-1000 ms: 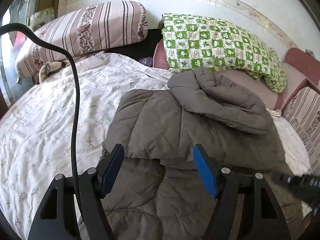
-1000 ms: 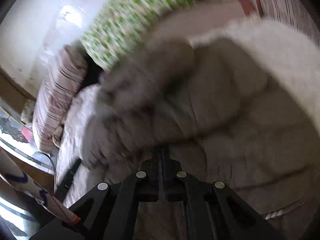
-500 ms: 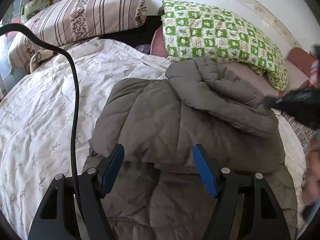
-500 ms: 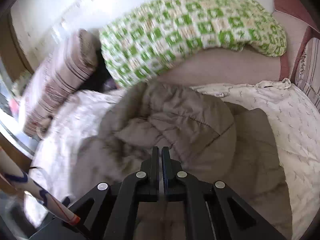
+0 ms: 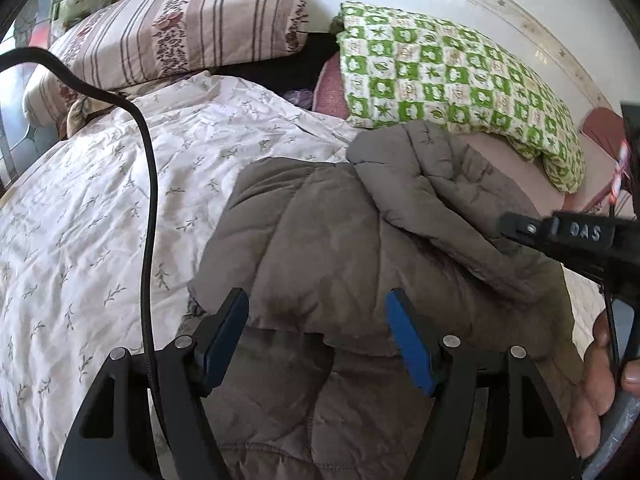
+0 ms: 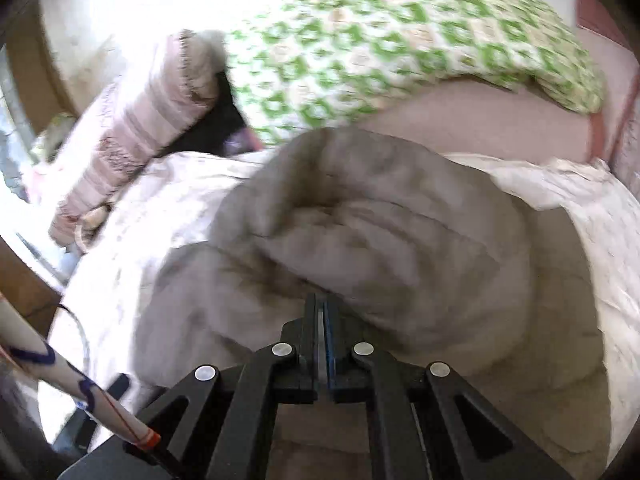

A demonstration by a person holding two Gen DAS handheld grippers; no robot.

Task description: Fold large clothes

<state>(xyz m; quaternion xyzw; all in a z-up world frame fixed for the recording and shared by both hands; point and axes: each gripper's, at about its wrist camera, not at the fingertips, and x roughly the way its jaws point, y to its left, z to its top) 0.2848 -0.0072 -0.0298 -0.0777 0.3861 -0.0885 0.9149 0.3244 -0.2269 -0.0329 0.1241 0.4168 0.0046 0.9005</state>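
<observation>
Since the earlier frame, right gripper (image 6: 322, 320) has swung back over the grey padded jacket (image 5: 340, 240), clenched, empty. Jacket lies half-folded on the bed's floral duvet (image 5: 100, 200), sleeve bunched on top. Left gripper (image 5: 316, 332) released, hovering at the fold edge. Risk: puffy layers spring open if pressed unevenly. Green checked pillow (image 5: 452, 76), striped pillow (image 5: 180, 28) crowd the far side; black cable (image 5: 150, 220) dangles nearby.

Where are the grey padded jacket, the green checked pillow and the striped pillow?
Grey padded jacket (image 5: 320, 240): left wrist view, on its quilted middle panel.
Green checked pillow (image 5: 448, 80): left wrist view, on its patterned top face.
Striped pillow (image 5: 188, 36): left wrist view, on its broad striped side.
</observation>
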